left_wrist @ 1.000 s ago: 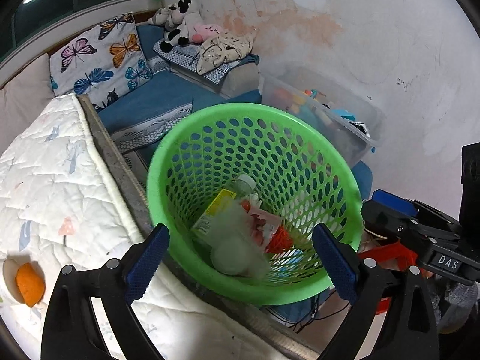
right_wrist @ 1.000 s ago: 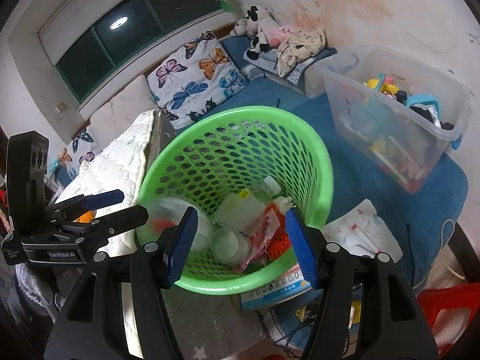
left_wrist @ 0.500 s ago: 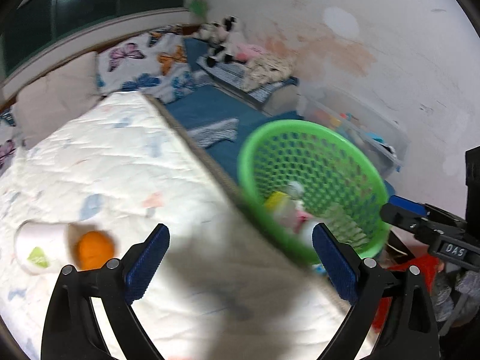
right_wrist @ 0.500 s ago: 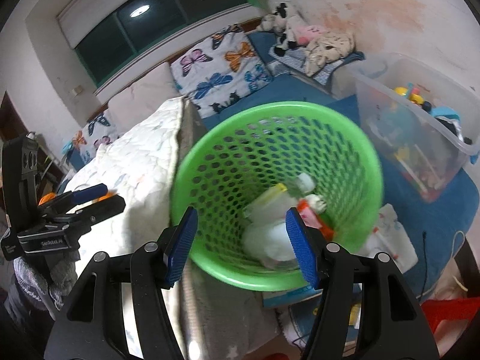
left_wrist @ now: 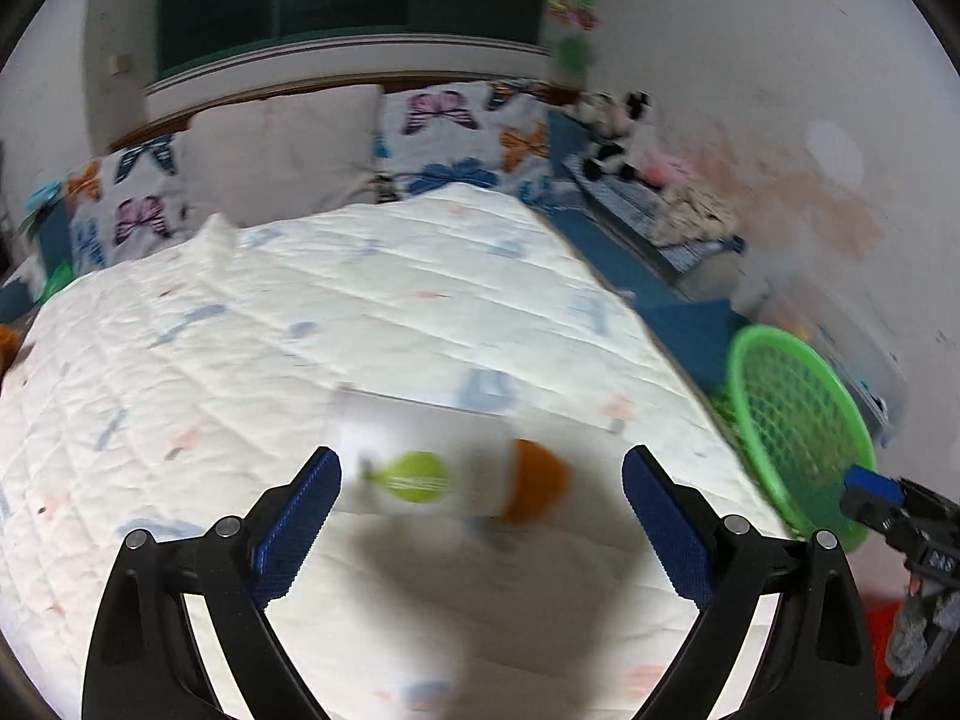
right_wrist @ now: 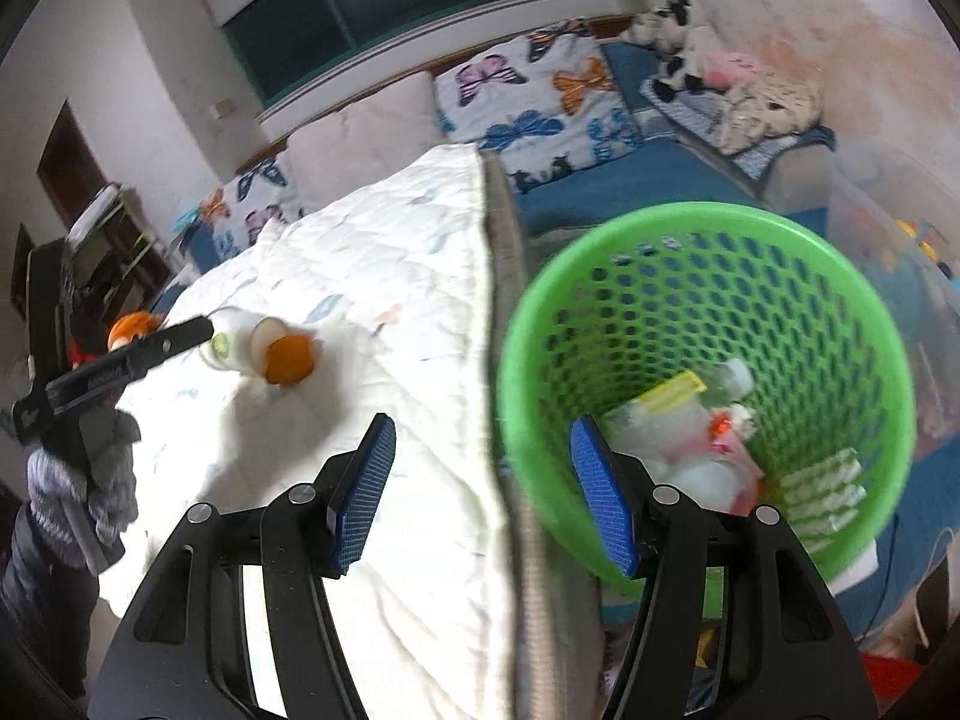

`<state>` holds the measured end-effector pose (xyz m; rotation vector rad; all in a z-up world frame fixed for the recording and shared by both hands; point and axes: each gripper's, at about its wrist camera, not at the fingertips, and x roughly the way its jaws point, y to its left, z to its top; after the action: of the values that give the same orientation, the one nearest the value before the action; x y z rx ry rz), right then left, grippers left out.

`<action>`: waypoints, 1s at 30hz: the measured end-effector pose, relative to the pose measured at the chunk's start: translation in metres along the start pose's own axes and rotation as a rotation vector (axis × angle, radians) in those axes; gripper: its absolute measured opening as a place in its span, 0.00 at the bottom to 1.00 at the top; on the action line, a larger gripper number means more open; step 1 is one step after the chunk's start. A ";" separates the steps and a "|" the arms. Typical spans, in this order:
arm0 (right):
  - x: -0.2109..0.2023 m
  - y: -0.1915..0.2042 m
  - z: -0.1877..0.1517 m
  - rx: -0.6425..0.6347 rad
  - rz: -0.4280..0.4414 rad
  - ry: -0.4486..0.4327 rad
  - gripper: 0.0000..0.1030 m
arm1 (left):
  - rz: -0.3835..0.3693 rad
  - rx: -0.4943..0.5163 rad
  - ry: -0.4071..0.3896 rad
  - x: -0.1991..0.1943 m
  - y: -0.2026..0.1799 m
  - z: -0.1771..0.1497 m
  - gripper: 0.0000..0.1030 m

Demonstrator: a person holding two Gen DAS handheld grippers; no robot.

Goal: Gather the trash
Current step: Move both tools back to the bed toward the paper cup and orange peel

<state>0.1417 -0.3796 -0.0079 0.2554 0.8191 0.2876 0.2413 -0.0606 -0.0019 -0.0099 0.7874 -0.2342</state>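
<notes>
A white paper cup point(left_wrist: 414, 462) with a green mark lies on its side on the white quilted bed point(left_wrist: 300, 324), an orange peel point(left_wrist: 537, 480) at its mouth. My left gripper point(left_wrist: 480, 504) is open, its jaws on either side of the cup, just short of it. Cup point(right_wrist: 231, 345) and peel point(right_wrist: 288, 360) also show in the right wrist view, with the left gripper point(right_wrist: 180, 336) beside them. My right gripper point(right_wrist: 480, 492) is open and empty, over the bed edge next to the green basket point(right_wrist: 708, 228), which holds several pieces of trash point(right_wrist: 690, 438).
Butterfly pillows point(left_wrist: 456, 138) and plain cushions line the bed head. Stuffed toys point(right_wrist: 678, 54) lie on blue bedding at the right. A clear plastic storage bin point(right_wrist: 900, 228) stands behind the basket. The basket also shows in the left wrist view point(left_wrist: 798, 420).
My left gripper has swung left from the basket to the bed and now faces the cup. My right gripper has shifted left, so the basket sits further right in its view.
</notes>
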 end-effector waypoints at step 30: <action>0.113 0.114 0.031 -0.296 0.117 0.152 0.59 | -0.322 -0.104 0.047 0.032 0.074 -0.005 0.20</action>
<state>0.2208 -0.2380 -0.0263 0.0031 0.9005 0.5373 0.2748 0.0052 -0.0352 -0.2311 0.8430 -0.4995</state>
